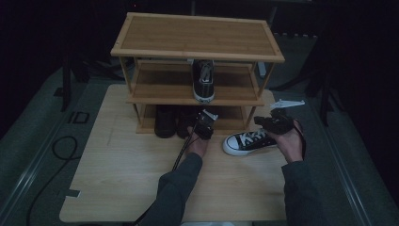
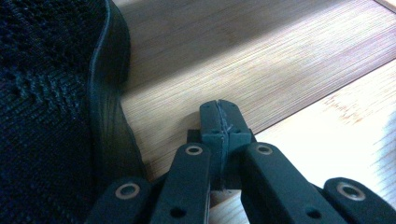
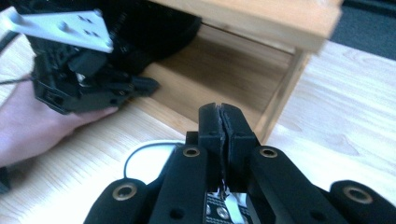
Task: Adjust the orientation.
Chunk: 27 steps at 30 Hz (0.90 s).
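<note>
A black-and-white sneaker (image 1: 248,141) lies on its sole on the table, toe pointing left. My right gripper (image 1: 275,122) hovers over its heel end. In the right gripper view the right gripper (image 3: 221,112) has its jaws shut, with nothing seen between the tips, and the sneaker's white toe cap (image 3: 148,161) and laces lie below them. My left gripper (image 1: 205,123) is at the front of the rack's bottom shelf. The left gripper (image 2: 219,109) is shut and empty, beside a black shoe (image 2: 56,116). A matching sneaker (image 1: 203,80) stands on the middle shelf.
The bamboo shoe rack (image 1: 197,35) has three levels, and its top is bare. Two black shoes (image 1: 165,121) sit at the left of the bottom shelf. The rack's right post (image 3: 285,93) stands just ahead of the right gripper. The left hand and gripper (image 3: 88,79) are close by.
</note>
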{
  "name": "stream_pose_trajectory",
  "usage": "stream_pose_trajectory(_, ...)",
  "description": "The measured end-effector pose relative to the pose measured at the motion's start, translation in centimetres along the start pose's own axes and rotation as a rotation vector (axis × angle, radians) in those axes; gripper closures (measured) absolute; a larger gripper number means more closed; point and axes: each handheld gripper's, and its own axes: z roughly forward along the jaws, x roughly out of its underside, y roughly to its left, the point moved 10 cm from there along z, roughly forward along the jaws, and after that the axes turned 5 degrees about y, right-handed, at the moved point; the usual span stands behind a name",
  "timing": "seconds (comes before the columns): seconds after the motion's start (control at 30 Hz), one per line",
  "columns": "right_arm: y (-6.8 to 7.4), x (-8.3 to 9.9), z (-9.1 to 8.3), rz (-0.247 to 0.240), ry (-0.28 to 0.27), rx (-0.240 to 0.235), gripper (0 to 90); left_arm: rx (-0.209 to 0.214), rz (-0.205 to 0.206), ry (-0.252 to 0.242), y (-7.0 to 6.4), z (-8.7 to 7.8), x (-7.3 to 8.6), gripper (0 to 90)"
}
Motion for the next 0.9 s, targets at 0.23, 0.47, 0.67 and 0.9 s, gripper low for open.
stream_pose_trajectory(0.23,-1.6,1.5,0.1,0.033,0.018,0.031,87.9,0.0,0.0,0.0,0.0,0.0,0.0,90.0)
stream_pose_trajectory(0.47,-3.3,3.3,0.5,0.075,0.042,0.062,88.0,0.0,0.0,-0.002,0.0,0.0,0.0,90.0)
stream_pose_trajectory(0.67,-4.4,4.4,0.8,0.107,0.055,0.086,88.1,0.0,0.0,-0.002,0.0,0.0,0.0,90.0)
stream_pose_trajectory(0.9,-5.4,5.9,1.0,0.121,0.089,0.136,88.4,-0.001,0.0,-0.002,0.0,0.0,0.0,90.0)
